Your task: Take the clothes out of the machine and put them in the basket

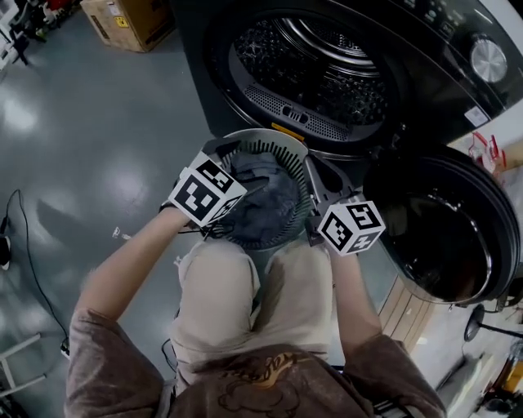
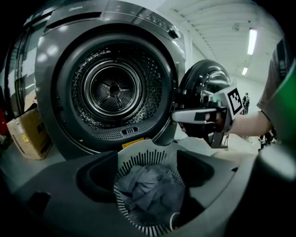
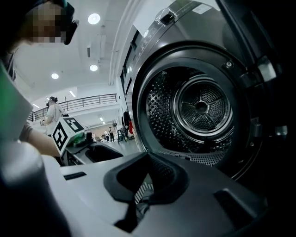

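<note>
A round white slotted basket [image 1: 263, 140] stands on the floor in front of the dark machine, whose drum [image 1: 327, 69] looks bare inside. Crumpled grey clothes [image 1: 270, 196] fill the basket. My left gripper [image 1: 249, 196] hangs over the basket's left side. In the left gripper view its jaws stand wide apart, with the clothes [image 2: 150, 192] lying loose below and between them and nothing gripped. My right gripper [image 1: 313, 169] is at the basket's right rim, its fingers together. In the right gripper view its tips [image 3: 148, 157] meet before the drum [image 3: 201, 106].
The machine's round door [image 1: 445, 224] hangs open to the right, close beside my right hand. A cardboard box [image 1: 131, 20] sits on the grey floor at the far left. A cable [image 1: 24, 245] runs along the floor at left. The person's knees [image 1: 253, 286] are just behind the basket.
</note>
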`<control>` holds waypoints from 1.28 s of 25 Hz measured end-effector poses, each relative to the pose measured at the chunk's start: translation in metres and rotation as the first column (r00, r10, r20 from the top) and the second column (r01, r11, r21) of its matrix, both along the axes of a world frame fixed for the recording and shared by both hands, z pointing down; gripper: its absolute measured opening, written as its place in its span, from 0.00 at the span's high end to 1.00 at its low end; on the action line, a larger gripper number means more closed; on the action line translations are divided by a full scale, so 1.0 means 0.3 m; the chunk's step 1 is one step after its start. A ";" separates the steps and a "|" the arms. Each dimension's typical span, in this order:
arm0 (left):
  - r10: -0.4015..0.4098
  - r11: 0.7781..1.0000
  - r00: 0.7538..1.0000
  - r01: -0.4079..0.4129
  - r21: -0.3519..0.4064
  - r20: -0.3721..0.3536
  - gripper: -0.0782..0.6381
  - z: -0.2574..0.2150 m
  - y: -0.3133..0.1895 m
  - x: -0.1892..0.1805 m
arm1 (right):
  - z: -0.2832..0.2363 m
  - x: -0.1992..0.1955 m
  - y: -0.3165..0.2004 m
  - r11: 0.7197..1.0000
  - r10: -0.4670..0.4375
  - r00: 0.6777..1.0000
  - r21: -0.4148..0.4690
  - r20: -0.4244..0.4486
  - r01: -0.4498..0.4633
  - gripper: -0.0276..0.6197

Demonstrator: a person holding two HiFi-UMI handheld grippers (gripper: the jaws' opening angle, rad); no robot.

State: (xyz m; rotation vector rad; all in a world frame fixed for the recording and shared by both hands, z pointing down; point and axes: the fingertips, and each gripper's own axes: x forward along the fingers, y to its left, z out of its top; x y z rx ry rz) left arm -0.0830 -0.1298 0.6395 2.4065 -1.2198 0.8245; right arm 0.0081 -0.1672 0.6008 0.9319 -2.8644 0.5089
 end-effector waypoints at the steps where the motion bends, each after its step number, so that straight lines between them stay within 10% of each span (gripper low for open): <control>1: 0.003 1.000 1.000 -0.003 -0.006 -0.016 0.34 -0.009 -0.007 -0.006 | 0.000 -0.013 -0.006 1.000 0.000 1.000 -0.012 -0.007 0.000 0.96; 9: 0.009 0.993 0.999 -0.014 -0.115 -0.048 0.34 -0.251 -0.024 -0.079 | -0.283 -0.122 -0.003 0.993 -0.063 0.997 -0.102 -0.042 0.059 0.96; 17: -0.137 0.986 0.978 0.121 -0.111 -0.158 0.34 -0.848 0.015 -0.165 | -0.835 -0.156 0.009 0.983 -0.098 0.992 -0.165 -0.082 0.083 0.96; 32: -0.209 0.978 0.926 0.189 -0.093 -0.314 0.34 -1.645 0.126 -0.205 | -1.658 -0.176 0.063 0.992 -0.098 0.988 -0.096 -0.116 0.087 0.96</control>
